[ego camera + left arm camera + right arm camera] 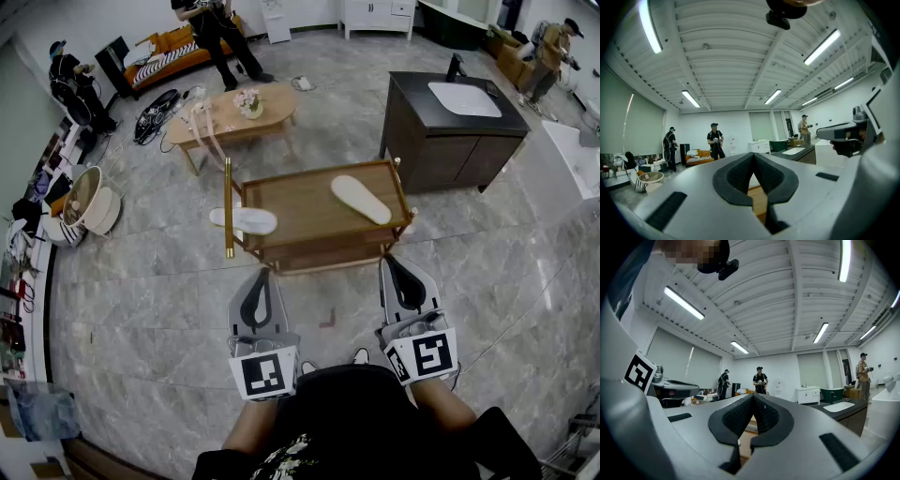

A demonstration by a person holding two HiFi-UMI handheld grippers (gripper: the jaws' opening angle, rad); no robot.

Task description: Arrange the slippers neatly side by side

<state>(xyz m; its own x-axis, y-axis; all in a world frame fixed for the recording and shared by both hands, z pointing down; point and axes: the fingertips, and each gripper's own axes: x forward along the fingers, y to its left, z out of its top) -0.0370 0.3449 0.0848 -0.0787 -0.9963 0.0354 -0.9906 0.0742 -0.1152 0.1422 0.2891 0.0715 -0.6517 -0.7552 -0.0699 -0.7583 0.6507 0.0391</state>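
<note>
right slipper (361, 199) and left slipper (246, 220) look light and floppy; pinch each at the sole's rim. left claw (262, 275) and right claw (387, 264) are closed, empty.

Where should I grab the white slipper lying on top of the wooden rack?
I'd pinch the slipper at its near end, coming from the front right corner of the rack with the right gripper. It lies flat and diagonal, that end nearest the gripper. The shut jaws must open first.
</note>
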